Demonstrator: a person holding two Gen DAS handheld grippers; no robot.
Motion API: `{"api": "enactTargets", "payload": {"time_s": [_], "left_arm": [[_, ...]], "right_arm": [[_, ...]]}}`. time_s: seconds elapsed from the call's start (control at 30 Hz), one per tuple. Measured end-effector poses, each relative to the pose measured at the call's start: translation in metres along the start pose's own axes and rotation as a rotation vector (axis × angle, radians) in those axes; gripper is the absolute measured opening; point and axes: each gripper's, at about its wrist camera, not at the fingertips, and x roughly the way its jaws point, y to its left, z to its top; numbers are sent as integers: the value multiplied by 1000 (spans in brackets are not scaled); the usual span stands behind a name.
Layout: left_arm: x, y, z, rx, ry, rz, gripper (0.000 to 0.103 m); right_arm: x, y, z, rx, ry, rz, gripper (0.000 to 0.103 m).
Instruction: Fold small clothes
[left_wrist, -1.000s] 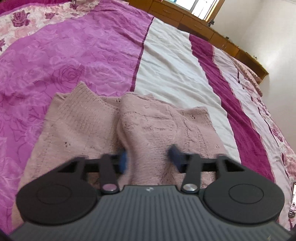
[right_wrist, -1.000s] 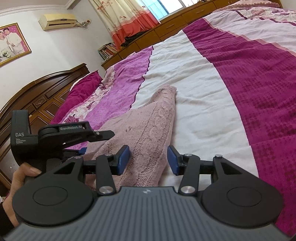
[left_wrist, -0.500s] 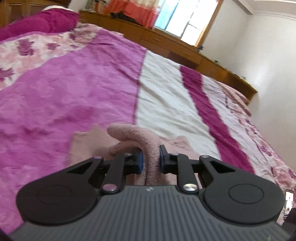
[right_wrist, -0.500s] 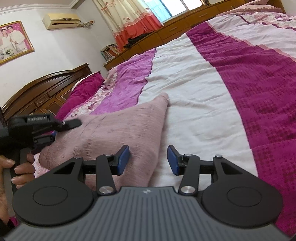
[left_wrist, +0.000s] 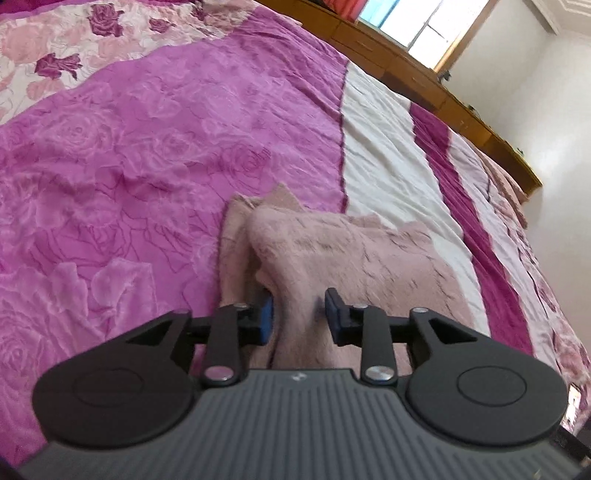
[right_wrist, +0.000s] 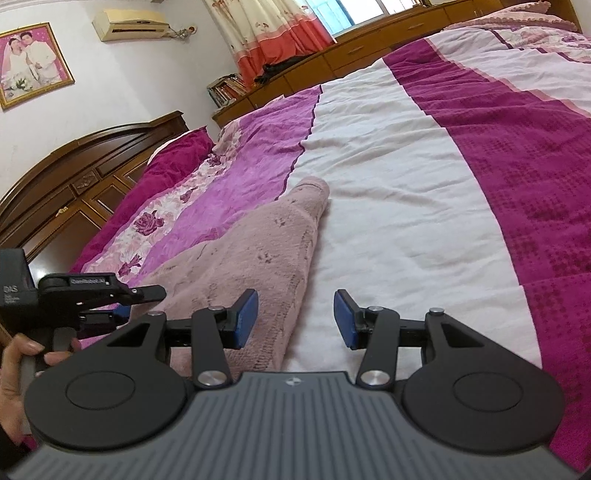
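A fuzzy dusty-pink knit garment (left_wrist: 354, 254) lies on the bed, one side folded over onto itself. My left gripper (left_wrist: 299, 315) stands at its near edge with a raised fold of the knit between the jaws; they are opening, and the right pad (left_wrist: 332, 314) shows clear of the cloth. In the right wrist view the same garment (right_wrist: 258, 251) stretches away from me, with my left gripper (right_wrist: 147, 301) at its left edge, held by a hand (right_wrist: 18, 365). My right gripper (right_wrist: 295, 319) hovers open over the garment's right edge and the white stripe, gripping nothing.
The bedspread (left_wrist: 147, 155) has purple rose, white and magenta stripes. A dark wooden headboard (right_wrist: 74, 173) is at the left, low wooden cabinets (right_wrist: 369, 48) run under the window, and a second pink knit (right_wrist: 517, 14) lies at the far end.
My left gripper shut on a fold of the pink garment, lifted it and carried it sideways over the rest, and its jaws have now widened again. My right gripper stayed put.
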Motion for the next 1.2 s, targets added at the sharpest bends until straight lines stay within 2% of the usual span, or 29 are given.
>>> {"api": "enactTargets", "payload": {"time_s": [0.13,0.33,0.37,0.43,0.63,0.77,0.87,0.97,1.07,1.17,1.2], "left_arm": [[-18,-3,-15,5,32,-55,47],[-28,-1,-34,22,78,-54,48],[-26,2,-35,15,80,-50,47],[-26,6,-35,-3,75,-56,24],[-43,14,-15,-19,-5,-28,21],[-33,21,-16,14,48,41,21],[-26,24,-24,28,72,57,22],[-28,22,-19,27,75,51,25],[-32,24,-9,-9,78,8,29],[-35,23,6,-26,37,-8,39],[-35,22,10,-27,22,-5,45]], "right_arm": [[1,8,-3,-13,13,-2,53],[-1,17,-8,-20,23,-10,53],[-1,18,-8,-21,24,-13,53],[-2,21,-7,-25,23,-18,53],[-11,40,-3,-75,0,15,53],[-12,52,0,-104,-6,28,53],[-6,57,2,-116,3,25,53],[10,58,0,-132,55,-7,53],[21,54,-7,-109,113,-25,53],[18,53,-5,-108,107,-15,53],[17,53,-2,-107,99,-11,53]]}}
